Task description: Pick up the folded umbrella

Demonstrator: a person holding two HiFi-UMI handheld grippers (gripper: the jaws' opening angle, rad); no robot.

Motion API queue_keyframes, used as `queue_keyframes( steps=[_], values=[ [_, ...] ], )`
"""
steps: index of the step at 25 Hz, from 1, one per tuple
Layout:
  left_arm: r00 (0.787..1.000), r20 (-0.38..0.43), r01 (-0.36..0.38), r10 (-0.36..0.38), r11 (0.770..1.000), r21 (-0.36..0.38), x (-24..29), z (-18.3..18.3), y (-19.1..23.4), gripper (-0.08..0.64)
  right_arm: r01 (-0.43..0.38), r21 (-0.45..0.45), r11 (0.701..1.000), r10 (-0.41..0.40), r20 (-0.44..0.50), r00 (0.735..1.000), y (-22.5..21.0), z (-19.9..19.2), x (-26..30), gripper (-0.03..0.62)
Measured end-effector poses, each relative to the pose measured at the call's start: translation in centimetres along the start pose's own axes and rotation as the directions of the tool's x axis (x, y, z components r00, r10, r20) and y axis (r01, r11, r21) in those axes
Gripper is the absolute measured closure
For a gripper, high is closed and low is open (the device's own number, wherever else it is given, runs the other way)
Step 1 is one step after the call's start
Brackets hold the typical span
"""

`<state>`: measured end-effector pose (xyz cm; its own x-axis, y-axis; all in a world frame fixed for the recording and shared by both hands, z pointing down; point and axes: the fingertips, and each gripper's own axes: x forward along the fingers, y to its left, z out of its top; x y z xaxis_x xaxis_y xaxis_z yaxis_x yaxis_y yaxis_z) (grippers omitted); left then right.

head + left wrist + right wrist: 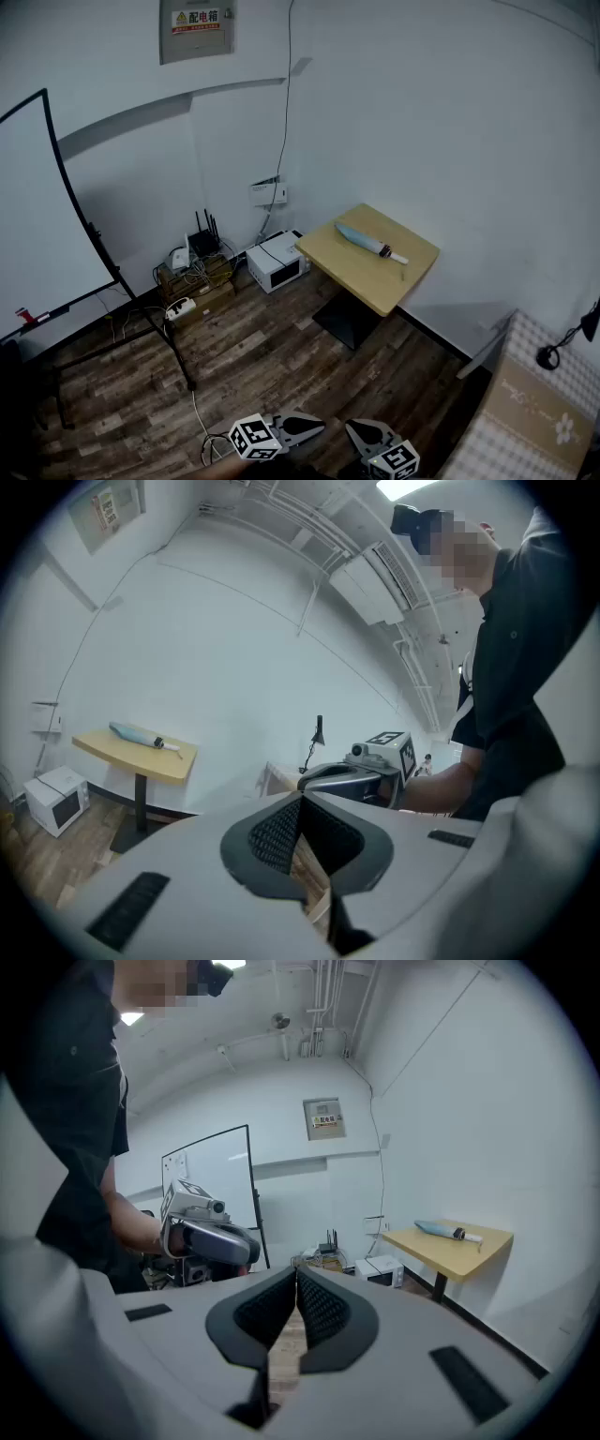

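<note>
- Room with white walls and a dark plank floor (281, 347), seen steeply from above in the head view.
- A small table (375, 277) with a yellow top stands on a single dark pedestal at the far side, close to the right-hand wall.
- The folded umbrella (366, 242), pale blue with a dark band and a light handle end, lies flat on the table top, towards its back edge.
- A white microwave (277, 264) sits on the floor just left of the table.
- A whiteboard (37, 216) on a dark stand fills the left side.
- The left gripper (319, 427) and the right gripper (354, 429) show at the bottom edge, side by side and well apart from the table.
- Both grippers have their jaws closed tip to tip, with nothing between them.
- Each gripper's own view shows the other gripper nearby and the folded umbrella on the distant table.
</note>
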<state>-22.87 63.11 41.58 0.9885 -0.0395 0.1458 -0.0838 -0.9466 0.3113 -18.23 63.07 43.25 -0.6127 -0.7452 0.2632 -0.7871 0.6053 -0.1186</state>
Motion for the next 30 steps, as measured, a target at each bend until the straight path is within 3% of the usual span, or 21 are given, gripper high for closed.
queue_keyframes(
  steps=[10,18,30],
  values=[
    [1.0,0.028,-0.014,0.014,1.0,-0.002,1.8,1.0,-0.2,0.552,0.028,0.02,0.999,-0.028,0.002,1.0,-1.7,-0.7,-2.5,0.577],
    [1.0,0.005,-0.012,0.012,1.0,-0.011,1.6,0.1,-0.8,0.552,0.085,0.018,0.996,-0.086,0.054,0.995,-2.2,-0.2,-2.9,0.577],
    [1.0,-0.007,-0.014,0.013,0.999,-0.042,3.0,0.3,3.0,0.552,0.098,0.052,0.994,-0.099,0.027,0.995,-5.2,-0.2,-2.0,0.577]
  ],
)
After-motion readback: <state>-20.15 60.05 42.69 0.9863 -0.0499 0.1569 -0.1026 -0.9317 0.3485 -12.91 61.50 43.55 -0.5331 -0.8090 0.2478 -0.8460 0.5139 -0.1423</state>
